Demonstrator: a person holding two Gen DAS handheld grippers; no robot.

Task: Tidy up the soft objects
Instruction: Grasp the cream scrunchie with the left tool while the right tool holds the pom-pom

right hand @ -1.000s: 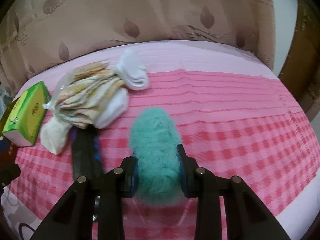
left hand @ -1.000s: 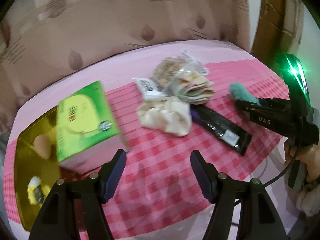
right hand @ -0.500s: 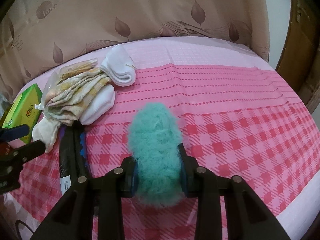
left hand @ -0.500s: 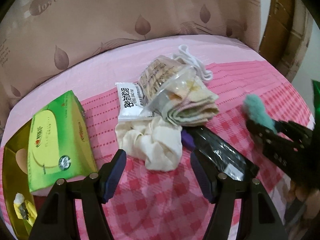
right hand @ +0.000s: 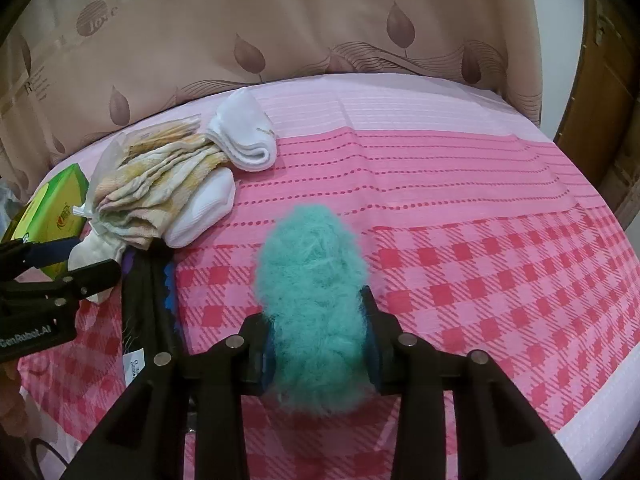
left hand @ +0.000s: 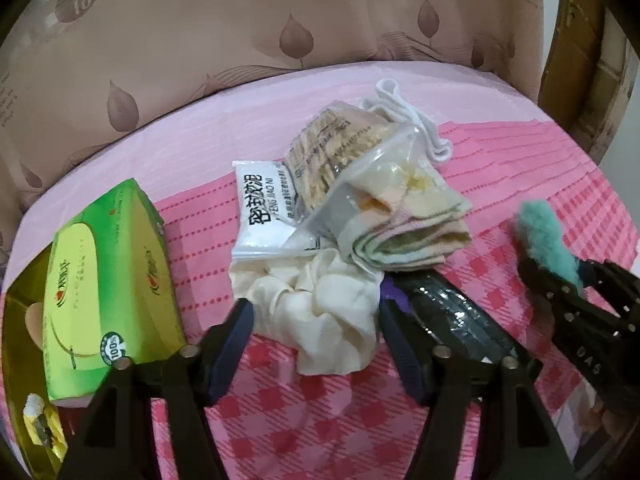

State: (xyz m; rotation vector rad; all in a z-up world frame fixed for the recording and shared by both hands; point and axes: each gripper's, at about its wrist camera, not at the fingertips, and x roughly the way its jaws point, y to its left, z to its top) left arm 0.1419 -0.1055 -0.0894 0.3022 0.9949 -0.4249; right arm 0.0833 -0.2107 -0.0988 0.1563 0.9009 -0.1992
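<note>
Pink checked cloth (right hand: 460, 208) covers the table and gives the soft goods one clear work surface, with the pile crowded toward its left side. Beside it lies a green tissue box (left hand: 108, 292), partly over a gold tin (left hand: 24, 344), probably where things are meant to end up. In the pile, folded towels (left hand: 404, 236) sit half inside a clear bag (left hand: 280, 208) with white socks (right hand: 244, 136) behind, and a cream rag (left hand: 320, 316) spills out in front over a black packet (left hand: 452, 312). The left gripper (left hand: 316, 332) straddles that rag, jaws closing but pads not yet pressing it. The right gripper (right hand: 320, 344) clamps a teal fluffy piece (right hand: 312, 280) clear of the pile, though its jaws are easing apart.
</note>
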